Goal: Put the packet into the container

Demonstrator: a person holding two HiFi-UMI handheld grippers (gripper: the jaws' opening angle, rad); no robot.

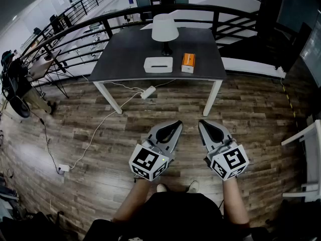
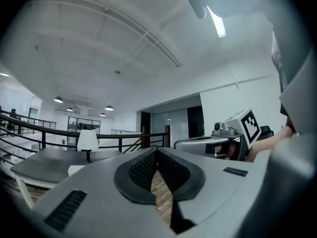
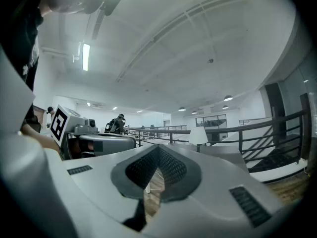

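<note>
An orange packet (image 1: 188, 63) lies on the dark grey table (image 1: 125, 59), just right of a white rectangular container (image 1: 158, 64). A white lamp (image 1: 165, 30) stands behind them. I hold both grippers low over the wooden floor, well short of the table. The left gripper (image 1: 177, 125) and the right gripper (image 1: 202, 124) are side by side, each shut with nothing between the jaws. In the left gripper view the jaws (image 2: 157, 151) meet at the tip, and the lamp (image 2: 87, 140) shows far off. The right gripper view shows the same closed jaws (image 3: 158, 148).
A black railing (image 1: 235, 19) curves behind the table. A white power adapter (image 1: 148, 92) hangs under the table's front edge, and its cable (image 1: 95, 134) runs across the floor to a socket block (image 1: 63, 168). White furniture (image 1: 306, 149) stands at the right, clutter at the far left.
</note>
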